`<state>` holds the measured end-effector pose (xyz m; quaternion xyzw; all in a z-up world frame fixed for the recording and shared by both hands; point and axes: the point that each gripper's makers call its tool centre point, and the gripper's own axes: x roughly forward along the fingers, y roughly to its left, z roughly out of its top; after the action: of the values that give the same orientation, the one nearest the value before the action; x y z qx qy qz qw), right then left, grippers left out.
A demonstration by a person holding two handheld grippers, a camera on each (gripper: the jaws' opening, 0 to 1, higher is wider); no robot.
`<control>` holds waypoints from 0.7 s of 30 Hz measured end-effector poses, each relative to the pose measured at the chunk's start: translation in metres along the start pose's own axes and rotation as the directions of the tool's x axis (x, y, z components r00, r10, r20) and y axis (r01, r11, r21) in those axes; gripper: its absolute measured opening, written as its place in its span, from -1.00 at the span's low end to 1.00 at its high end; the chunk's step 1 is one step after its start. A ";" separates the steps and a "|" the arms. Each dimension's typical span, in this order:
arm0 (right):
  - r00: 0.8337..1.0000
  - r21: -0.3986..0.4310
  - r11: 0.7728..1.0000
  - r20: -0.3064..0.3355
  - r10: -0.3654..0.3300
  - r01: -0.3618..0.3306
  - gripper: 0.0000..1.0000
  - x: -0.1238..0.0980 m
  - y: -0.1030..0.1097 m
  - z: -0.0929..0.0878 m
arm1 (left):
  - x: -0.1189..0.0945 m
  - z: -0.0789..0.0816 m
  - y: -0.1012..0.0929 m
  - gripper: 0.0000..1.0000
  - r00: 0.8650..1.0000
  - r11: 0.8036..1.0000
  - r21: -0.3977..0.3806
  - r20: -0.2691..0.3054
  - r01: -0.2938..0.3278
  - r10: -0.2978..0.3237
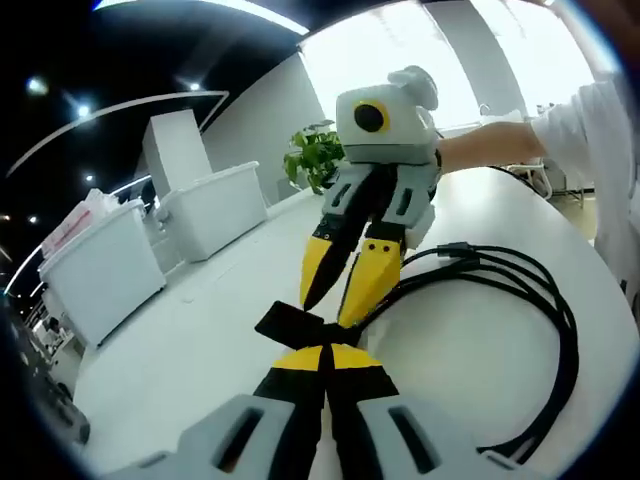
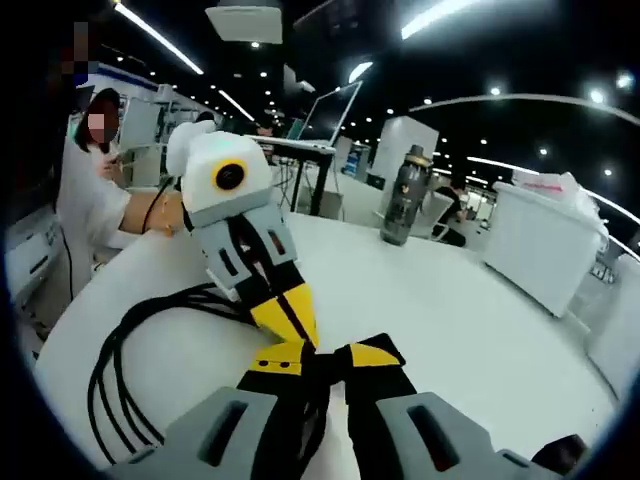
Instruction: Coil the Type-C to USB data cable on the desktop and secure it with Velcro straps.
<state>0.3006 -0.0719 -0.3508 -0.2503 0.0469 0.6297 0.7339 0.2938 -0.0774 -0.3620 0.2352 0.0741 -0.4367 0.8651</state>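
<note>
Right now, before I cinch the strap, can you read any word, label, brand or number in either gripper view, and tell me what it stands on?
No text can be read in either view.
Red and pink label on the white storage bin: too blurred to read.
Red marking along the top of the white storage bin: too small to read.
Dark grey water bottle: no legible print.
Coiled black data cable, black Velcro strap: no markings seen.

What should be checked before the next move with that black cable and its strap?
1. Black data cable lying in loops on the white table: ok.
2. Black Velcro strap pinched in the left gripper: ok.
3. Strap wrapped round the loops: cannot tell.
4. Right gripper holding strap or cable: cannot tell; its jaws stand apart.
</note>
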 end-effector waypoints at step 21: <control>0.996 -0.023 0.997 -0.036 -0.081 0.080 -0.94 0.015 -0.014 -0.003 | -0.045 0.045 0.066 -0.95 0.909 0.928 -0.324 0.301 -0.185 0.287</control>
<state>0.3181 -0.0609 -0.3551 -0.2714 0.0434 0.5955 0.7549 0.3154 -0.0325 -0.2849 0.0342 -0.0442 -0.3466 0.9364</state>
